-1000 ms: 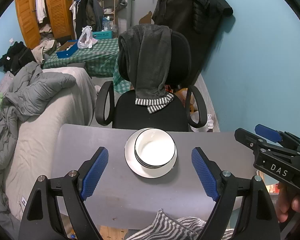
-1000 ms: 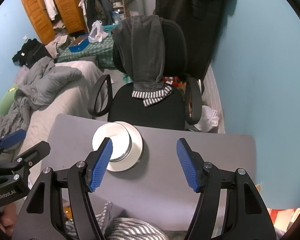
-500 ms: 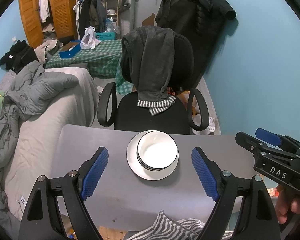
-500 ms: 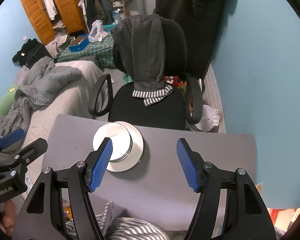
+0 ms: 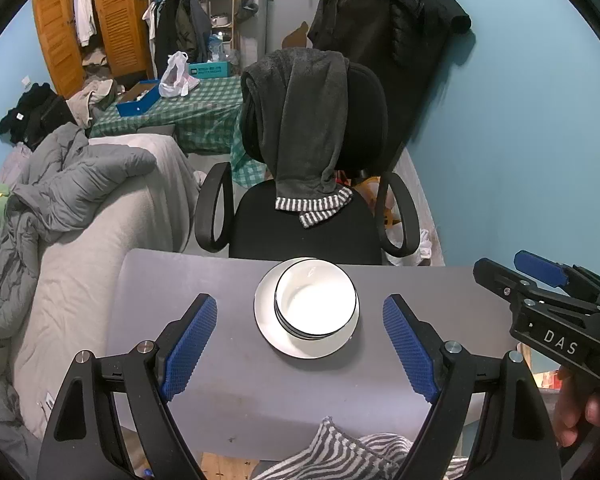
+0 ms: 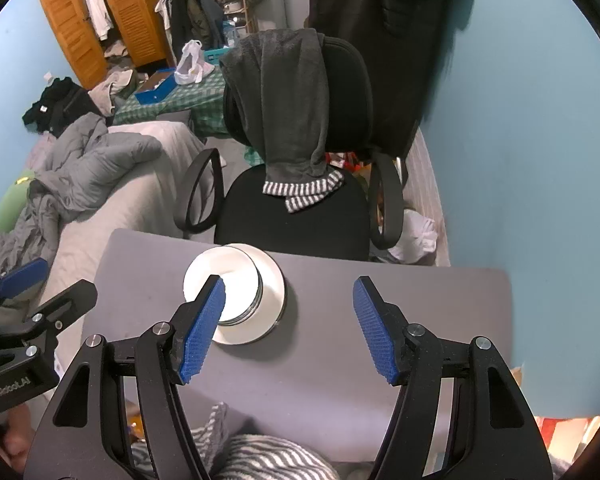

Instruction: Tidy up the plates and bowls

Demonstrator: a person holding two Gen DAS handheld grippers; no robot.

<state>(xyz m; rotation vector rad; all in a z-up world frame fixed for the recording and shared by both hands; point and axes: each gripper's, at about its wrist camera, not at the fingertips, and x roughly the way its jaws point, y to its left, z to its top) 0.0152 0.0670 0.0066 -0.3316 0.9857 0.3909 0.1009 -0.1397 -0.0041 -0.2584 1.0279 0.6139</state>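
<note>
Bowls (image 5: 316, 304) sit stacked on a white plate (image 5: 276, 336) near the grey worktop's (image 5: 220, 396) far edge, while left tongs (image 5: 300, 344) and right tongs (image 6: 290, 326) hover empty, jaws apart.

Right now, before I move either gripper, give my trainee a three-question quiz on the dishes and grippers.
1. True or false: the stacked bowls sit on the plate.
2. Which gripper's view lines the bowls up between its fingers? A) left gripper B) right gripper C) neither
3. Fill in: behind the table stands an office chair with a dark ___ draped over its back.

Key:
1. True.
2. A; in the right wrist view the dishes lie off to the left, partly behind its left finger.
3. Garment. Both grippers are open and empty.
</note>
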